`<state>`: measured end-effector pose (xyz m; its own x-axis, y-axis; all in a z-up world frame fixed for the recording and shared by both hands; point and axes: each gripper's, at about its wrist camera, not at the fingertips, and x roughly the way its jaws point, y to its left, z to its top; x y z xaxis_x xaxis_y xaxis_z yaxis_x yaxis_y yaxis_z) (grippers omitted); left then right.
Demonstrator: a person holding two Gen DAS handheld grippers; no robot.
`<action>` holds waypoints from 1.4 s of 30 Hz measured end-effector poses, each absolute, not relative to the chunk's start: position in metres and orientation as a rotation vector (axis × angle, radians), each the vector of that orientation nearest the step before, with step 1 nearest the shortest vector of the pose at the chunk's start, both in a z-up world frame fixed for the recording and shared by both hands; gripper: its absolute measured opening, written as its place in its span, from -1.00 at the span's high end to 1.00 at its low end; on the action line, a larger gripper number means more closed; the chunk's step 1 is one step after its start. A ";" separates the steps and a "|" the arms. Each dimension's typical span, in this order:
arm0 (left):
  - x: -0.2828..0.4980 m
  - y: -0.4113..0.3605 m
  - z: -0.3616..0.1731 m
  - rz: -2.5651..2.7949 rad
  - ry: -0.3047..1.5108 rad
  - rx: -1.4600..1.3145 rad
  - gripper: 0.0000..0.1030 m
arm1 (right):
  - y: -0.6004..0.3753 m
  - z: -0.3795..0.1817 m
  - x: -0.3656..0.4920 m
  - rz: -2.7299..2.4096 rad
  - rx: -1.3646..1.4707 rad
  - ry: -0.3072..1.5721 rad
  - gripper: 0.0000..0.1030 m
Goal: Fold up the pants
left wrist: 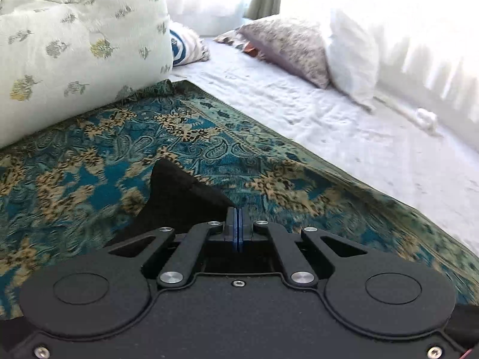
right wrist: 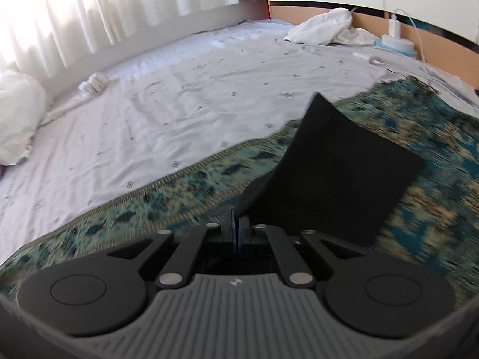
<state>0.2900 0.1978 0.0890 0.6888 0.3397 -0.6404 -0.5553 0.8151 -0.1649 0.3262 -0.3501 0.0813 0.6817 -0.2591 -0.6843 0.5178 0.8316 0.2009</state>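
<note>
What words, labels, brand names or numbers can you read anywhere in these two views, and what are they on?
None: no readable text in either view.
A small pale emblem sits on the grey ribbed housing of the right gripper; it is too small to make out.
The patterned blue spread, the black pants and the white bedsheet carry only patterns, no writing.
The white charger by the headboard shows no legible marking.

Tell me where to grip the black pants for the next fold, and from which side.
Grip the black pants at the near edge, coming from the near side, low. The cloth lies flat on the patterned spread, and only that edge lifts free. Both the left gripper and right gripper already pinch it there.
</note>
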 end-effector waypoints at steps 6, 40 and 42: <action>0.201 0.196 0.101 0.436 0.597 -0.342 0.97 | -0.377 0.086 0.198 -0.415 0.473 0.648 0.93; 0.075 0.206 0.036 0.497 0.704 -0.292 0.95 | -0.367 0.014 0.271 -0.563 -0.159 0.822 -0.62; 0.078 0.202 0.034 0.499 0.707 -0.273 0.95 | -0.376 0.006 0.286 -0.598 -0.151 0.841 -0.58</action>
